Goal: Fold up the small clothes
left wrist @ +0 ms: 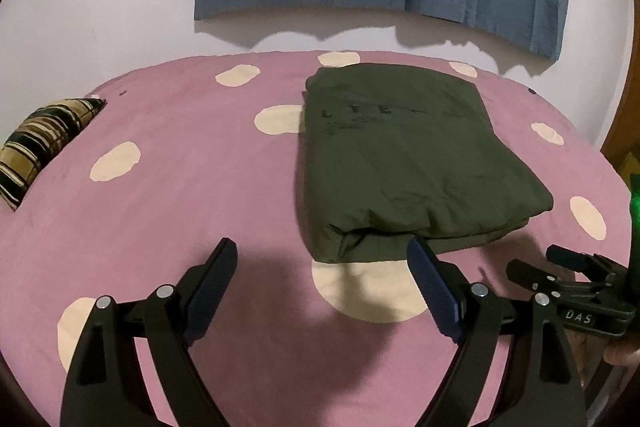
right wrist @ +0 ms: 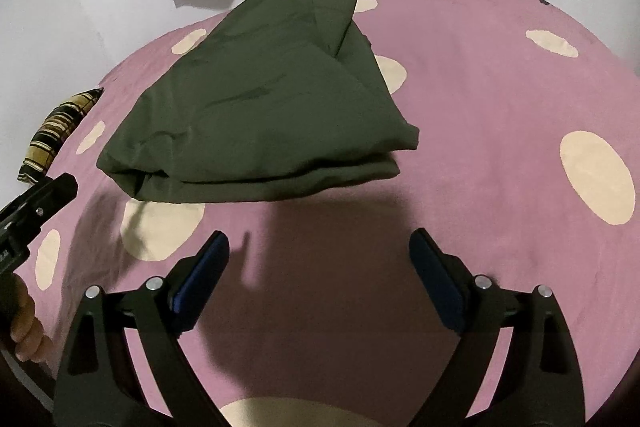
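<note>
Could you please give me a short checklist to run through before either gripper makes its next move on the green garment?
1. Left gripper open and holding nothing: ok.
2. Right gripper open and holding nothing: ok.
3. Green garment lies folded in layers on the pink spotted bedspread: ok.
4. Near fold edge reachable: ok; it lies just ahead of both grippers, and the left gripper's right finger sits close to it.
5. Fold tidy: not ok; in the right wrist view a far corner flap stands up.
6. Striped pillow away from the garment: ok.
</note>
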Demonstrator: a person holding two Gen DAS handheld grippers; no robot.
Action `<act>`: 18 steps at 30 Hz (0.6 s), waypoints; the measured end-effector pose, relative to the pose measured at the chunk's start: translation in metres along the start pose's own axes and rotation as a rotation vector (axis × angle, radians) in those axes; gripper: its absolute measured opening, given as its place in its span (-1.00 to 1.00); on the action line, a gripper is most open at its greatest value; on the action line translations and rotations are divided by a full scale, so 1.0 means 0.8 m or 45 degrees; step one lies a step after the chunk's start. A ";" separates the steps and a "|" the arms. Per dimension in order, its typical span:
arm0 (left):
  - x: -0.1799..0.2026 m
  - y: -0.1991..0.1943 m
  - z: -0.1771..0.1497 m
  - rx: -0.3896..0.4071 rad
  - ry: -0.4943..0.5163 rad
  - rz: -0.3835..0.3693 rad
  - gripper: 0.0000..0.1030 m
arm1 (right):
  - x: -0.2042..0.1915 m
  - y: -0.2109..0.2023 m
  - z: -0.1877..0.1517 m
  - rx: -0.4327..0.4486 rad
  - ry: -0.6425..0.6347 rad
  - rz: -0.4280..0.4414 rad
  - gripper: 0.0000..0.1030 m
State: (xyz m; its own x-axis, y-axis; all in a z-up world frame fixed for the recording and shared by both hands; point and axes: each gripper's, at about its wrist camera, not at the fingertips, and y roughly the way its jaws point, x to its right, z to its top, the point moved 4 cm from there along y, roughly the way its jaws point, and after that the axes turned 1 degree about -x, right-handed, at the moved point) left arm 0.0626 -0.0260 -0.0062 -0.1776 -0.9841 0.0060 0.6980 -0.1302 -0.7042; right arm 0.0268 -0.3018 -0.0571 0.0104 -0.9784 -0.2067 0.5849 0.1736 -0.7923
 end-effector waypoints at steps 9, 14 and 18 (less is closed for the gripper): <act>0.008 -0.001 -0.009 -0.006 -0.001 0.019 0.67 | -0.007 -0.004 -0.002 0.013 -0.012 -0.005 0.78; 0.011 -0.004 -0.009 0.011 0.014 0.032 0.67 | -0.010 -0.004 -0.003 0.015 -0.018 -0.007 0.78; 0.011 -0.009 -0.007 0.024 0.018 0.047 0.67 | -0.011 -0.004 -0.003 0.013 -0.017 -0.009 0.78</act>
State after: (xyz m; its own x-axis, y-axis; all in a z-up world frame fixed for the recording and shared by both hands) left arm 0.0524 -0.0331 -0.0052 -0.1612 -0.9865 -0.0295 0.7172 -0.0965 -0.6901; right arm 0.0225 -0.2935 -0.0542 0.0170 -0.9811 -0.1930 0.5934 0.1652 -0.7878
